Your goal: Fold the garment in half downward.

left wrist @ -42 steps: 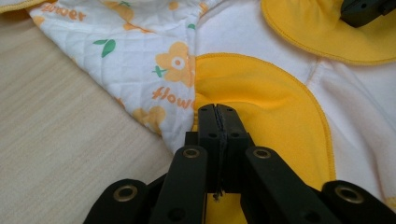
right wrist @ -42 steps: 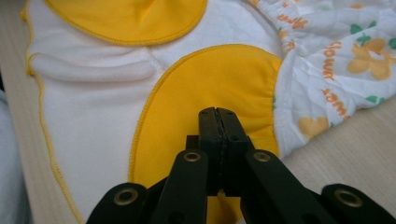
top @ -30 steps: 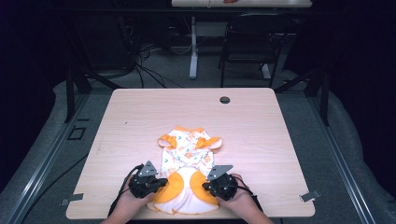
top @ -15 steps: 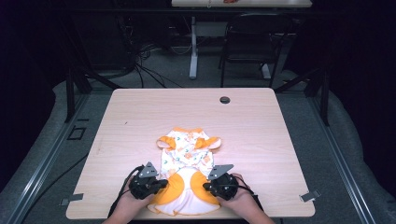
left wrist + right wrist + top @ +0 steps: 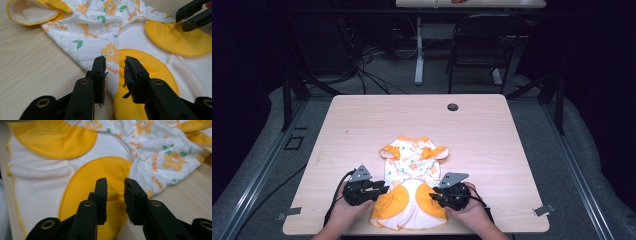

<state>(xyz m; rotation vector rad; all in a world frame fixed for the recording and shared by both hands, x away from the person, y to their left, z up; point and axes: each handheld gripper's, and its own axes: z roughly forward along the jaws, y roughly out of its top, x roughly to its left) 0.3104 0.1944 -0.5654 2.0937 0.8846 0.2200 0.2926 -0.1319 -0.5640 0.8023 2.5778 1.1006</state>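
We see a small white garment (image 5: 411, 187) with orange flowers and yellow patches lying flat on the near middle of the desk (image 5: 362, 125), its sleeves toward the far side. Our left tongs (image 5: 382, 190) sit at its near left edge, our right tongs (image 5: 435, 196) at its near right edge. Both pairs have just been opening; their jaws now stand apart over the yellow patches, gripping nothing.
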